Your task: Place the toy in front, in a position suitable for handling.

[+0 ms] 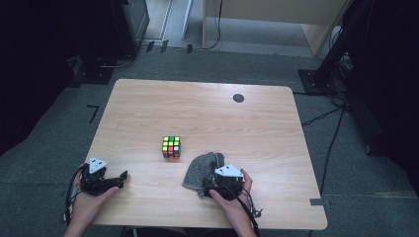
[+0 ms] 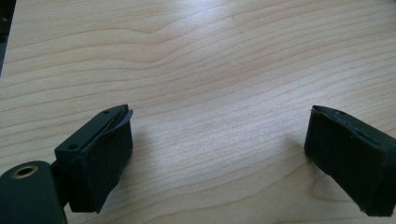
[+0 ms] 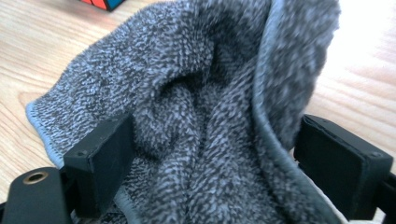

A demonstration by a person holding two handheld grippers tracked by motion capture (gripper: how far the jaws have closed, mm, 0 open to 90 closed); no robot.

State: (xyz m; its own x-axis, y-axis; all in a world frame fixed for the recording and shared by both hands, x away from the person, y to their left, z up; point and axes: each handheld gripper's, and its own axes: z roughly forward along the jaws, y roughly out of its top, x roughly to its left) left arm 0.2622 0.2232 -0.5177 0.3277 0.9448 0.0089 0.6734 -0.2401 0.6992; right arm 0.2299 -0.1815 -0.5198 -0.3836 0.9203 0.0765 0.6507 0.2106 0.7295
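The wooden desk [image 1: 148, 108] carries everything. A crumpled grey towel [image 1: 200, 170] lies bunched right between the spread jaws of the right tongs [image 3: 210, 163], its folds rising just ahead of them; the jaws stand apart, not pressing it. The left tongs [image 2: 217, 158], jaws wide apart over bare wood, sit well off to the towel's left. A colour cube [image 1: 171, 146] rests just beyond the towel.
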